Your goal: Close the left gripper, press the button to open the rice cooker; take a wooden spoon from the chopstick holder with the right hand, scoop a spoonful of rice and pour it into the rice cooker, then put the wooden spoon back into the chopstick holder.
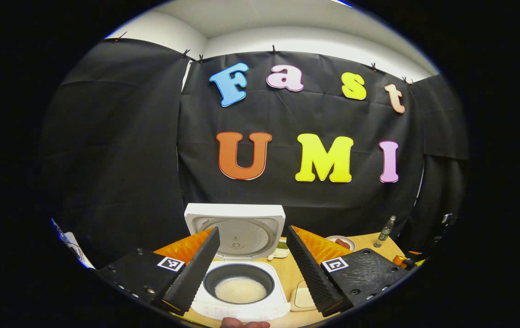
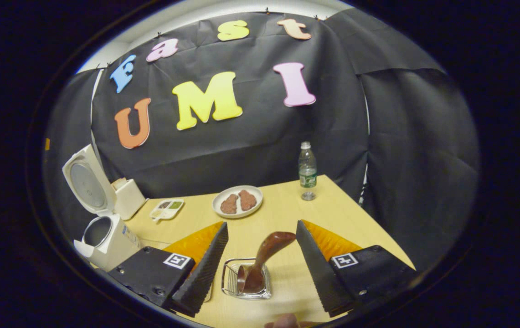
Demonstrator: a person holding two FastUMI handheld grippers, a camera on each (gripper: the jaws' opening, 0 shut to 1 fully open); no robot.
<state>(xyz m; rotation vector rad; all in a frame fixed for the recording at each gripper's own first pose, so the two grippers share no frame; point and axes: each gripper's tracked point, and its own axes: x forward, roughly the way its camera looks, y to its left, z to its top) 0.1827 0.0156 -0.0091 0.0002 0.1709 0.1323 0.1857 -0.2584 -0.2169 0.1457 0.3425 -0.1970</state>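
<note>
In the left gripper view, the left gripper (image 1: 253,259) is seen at the bottom of the frame with its fingers spread wide and nothing pinched between them. The rice cooker (image 1: 240,291) is framed in the gap between the two fingers at lower centre, its lid (image 1: 235,230) raised upright behind the pot. White rice (image 1: 240,290) is seen lying in the dark inner pot. No contact between the fingers and the cooker can be made out. Toward the lower right, a plate (image 1: 342,243) and a bottle (image 1: 386,229) are seen on the desk (image 1: 369,241).

In the right gripper view, the rice cooker is seen at the lower left of the frame, lid up, well apart from the fingers. The right gripper (image 2: 262,259) is held with its fingers spread. Between them, at lower centre, the wooden spoon (image 2: 262,259) is seen standing tilted in the chopstick holder (image 2: 246,279), touched by neither finger.
</note>
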